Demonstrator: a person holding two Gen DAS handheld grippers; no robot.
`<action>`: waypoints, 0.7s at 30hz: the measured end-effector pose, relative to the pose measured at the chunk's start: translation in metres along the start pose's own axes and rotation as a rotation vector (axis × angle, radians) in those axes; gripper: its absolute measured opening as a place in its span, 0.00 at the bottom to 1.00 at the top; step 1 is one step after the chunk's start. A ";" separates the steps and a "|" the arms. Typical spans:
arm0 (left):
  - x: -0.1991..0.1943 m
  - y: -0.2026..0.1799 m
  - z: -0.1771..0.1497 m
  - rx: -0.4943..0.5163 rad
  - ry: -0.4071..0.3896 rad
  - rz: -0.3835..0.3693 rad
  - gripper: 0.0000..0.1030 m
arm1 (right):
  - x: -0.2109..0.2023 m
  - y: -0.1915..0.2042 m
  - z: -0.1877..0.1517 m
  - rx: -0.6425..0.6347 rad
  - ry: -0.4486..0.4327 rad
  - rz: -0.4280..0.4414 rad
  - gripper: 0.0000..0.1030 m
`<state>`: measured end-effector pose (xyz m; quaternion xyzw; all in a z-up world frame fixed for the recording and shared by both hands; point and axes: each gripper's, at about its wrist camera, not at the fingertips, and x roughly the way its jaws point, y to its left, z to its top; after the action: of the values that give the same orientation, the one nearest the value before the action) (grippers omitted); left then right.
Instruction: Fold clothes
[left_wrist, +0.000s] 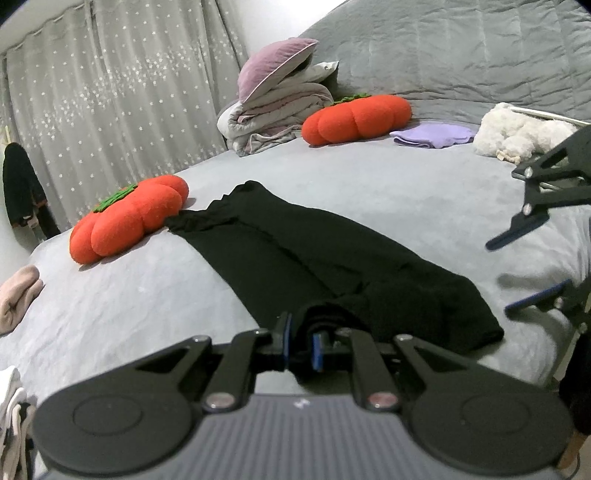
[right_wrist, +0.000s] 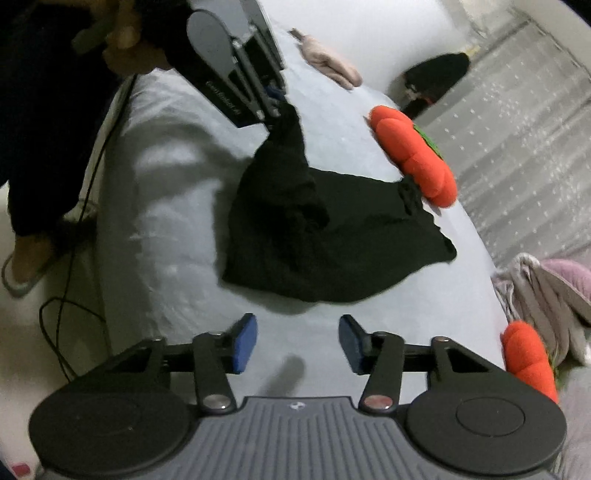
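Your left gripper (left_wrist: 301, 341) has its jaws pinched tight on a bunched corner of the black garment (left_wrist: 295, 247), cloth rising in a small hump between the blue pads. Your right gripper (right_wrist: 297, 341) has its jaws standing apart with nothing between them, only bare grey sheet under the blue pads (right_wrist: 245, 341), just short of the garment's near hem.

The garment itself is plain black and matte, lying on the bed (left_wrist: 147, 295) in a long shape, partly doubled over, with a ruffled, wrinkled far end. In the right wrist view the gripped corner is pulled up into a peak toward your left gripper, and the rest spreads flat with an uneven edge.

That far end touches the near orange pumpkin cushion (left_wrist: 125, 218) on the left. A second pumpkin cushion (left_wrist: 354, 118) sits farther back, with a folded lilac cloth (left_wrist: 432, 134) just right of it and a white plush toy (left_wrist: 517, 133) beyond. A stack of folded bedding (left_wrist: 273, 107) with a mauve pillow on top stands at the far side, near the star-patterned curtain (left_wrist: 110, 92).
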<state>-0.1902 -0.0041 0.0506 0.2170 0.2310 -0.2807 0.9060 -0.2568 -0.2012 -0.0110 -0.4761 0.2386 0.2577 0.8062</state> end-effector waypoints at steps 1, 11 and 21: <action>0.000 -0.001 0.000 0.000 0.002 0.000 0.11 | 0.003 0.003 0.001 -0.038 0.001 -0.004 0.38; 0.002 -0.004 -0.005 0.018 0.028 0.002 0.11 | 0.016 0.032 0.009 -0.345 -0.077 -0.065 0.34; -0.005 -0.011 -0.010 0.065 0.022 -0.009 0.11 | 0.023 0.024 0.007 -0.294 -0.114 0.014 0.04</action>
<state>-0.2030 -0.0050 0.0426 0.2483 0.2325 -0.2898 0.8946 -0.2540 -0.1808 -0.0383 -0.5718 0.1554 0.3222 0.7383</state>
